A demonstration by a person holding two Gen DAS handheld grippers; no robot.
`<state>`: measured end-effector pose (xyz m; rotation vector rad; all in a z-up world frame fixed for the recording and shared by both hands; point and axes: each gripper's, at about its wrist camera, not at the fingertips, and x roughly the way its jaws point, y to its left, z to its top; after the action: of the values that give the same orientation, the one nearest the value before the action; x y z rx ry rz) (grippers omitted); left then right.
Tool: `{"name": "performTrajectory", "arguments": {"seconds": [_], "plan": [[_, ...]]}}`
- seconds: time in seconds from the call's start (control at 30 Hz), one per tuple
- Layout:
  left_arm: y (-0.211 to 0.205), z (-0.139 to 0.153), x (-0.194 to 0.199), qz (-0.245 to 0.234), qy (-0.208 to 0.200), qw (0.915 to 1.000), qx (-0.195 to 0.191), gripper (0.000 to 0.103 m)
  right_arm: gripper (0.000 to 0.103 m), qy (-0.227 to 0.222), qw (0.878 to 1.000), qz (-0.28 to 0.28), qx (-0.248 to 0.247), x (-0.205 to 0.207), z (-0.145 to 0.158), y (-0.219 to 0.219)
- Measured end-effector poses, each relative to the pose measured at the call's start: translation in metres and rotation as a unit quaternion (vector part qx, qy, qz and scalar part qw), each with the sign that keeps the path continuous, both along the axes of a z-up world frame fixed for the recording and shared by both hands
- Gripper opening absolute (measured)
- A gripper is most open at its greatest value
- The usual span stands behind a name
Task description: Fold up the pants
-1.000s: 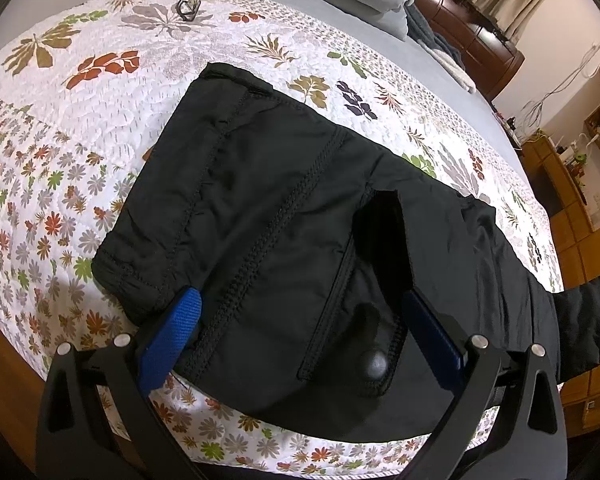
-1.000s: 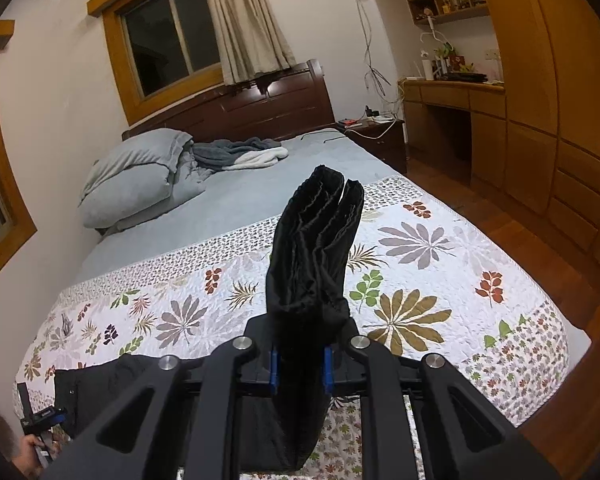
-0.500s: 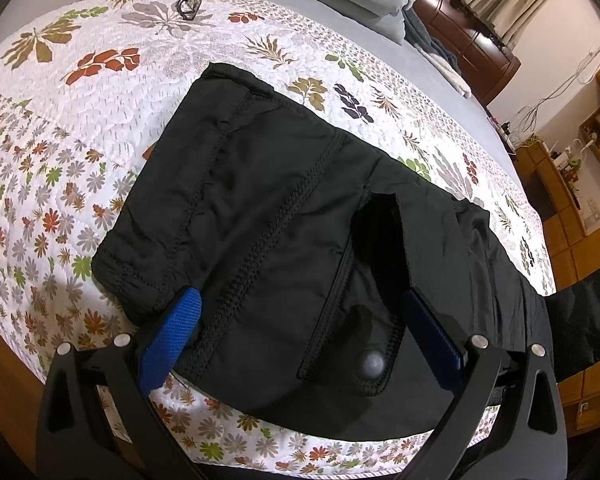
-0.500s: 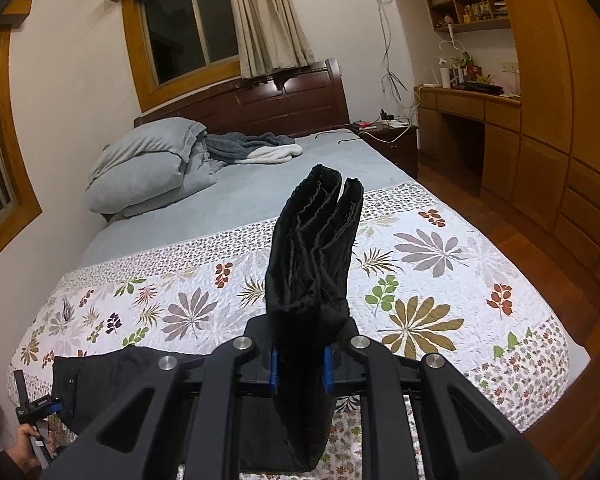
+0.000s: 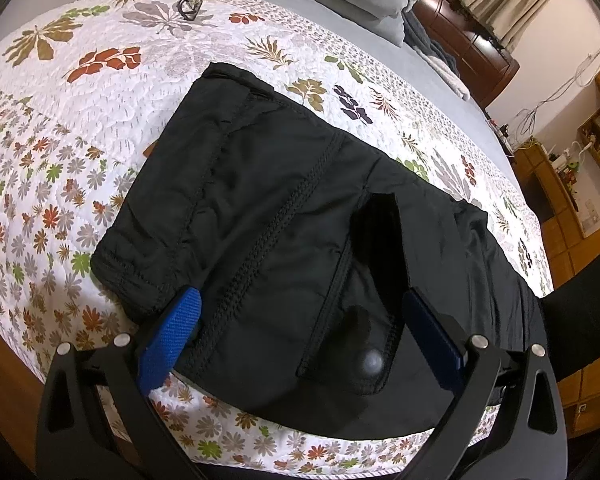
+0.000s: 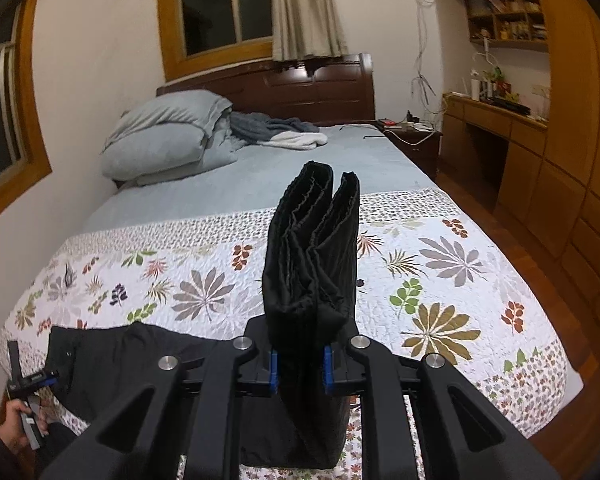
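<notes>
Bedroom setting: a floral quilt (image 5: pixel 100 120) covers the near half of a bed with a dark wooden headboard (image 6: pixel 300 88) and grey pillows (image 6: pixel 168 136). Black pants (image 5: pixel 280 220) lie flat on the quilt near its edge, waistband end toward the left gripper (image 5: pixel 300 320), whose blue pads stand wide apart over the fabric. Right gripper (image 6: pixel 300 368): pads clamped together on the bunched leg ends, which rise upright above the jaws

Leaf-print quilted bed (image 5: pixel 100 128) under black pants (image 5: pixel 284 208), perhaps eyeglasses (image 5: pixel 189 1)
</notes>
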<state>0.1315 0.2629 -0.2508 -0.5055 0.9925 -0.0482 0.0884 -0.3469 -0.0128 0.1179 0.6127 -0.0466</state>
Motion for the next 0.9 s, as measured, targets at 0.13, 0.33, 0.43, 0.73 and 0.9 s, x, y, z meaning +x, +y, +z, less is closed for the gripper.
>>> {"name": "performTrajectory", "arguments": {"seconds": [0.13, 0.33, 0.43, 0.73, 0.9], "plan": [[0.005, -0.001, -0.003, 0.008, -0.007, 0.9997, -0.021, 0.1, 0.015, 0.015, 1.0, 0.015, -0.019, 0.008, -0.005, 0.024], [0.004, -0.001, -0.003, 0.007, -0.007, 0.9996, -0.026, 0.1, 0.015, 0.035, 0.998, 0.041, -0.044, 0.019, -0.018, 0.059], [0.005, -0.002, -0.003, 0.005, -0.008, 0.9995, -0.029, 0.1, 0.015, 0.045, 0.996, 0.055, -0.061, 0.024, -0.028, 0.082], [0.011, -0.003, -0.006, 0.005, -0.017, 0.9984, -0.053, 0.1, 0.015, 0.081, 0.987, 0.101, -0.092, 0.036, -0.062, 0.144], [0.014, -0.003, -0.007, 0.006, -0.021, 0.9976, -0.065, 0.1, 0.015, 0.093, 0.984, 0.11, -0.102, 0.037, -0.069, 0.159]]}}
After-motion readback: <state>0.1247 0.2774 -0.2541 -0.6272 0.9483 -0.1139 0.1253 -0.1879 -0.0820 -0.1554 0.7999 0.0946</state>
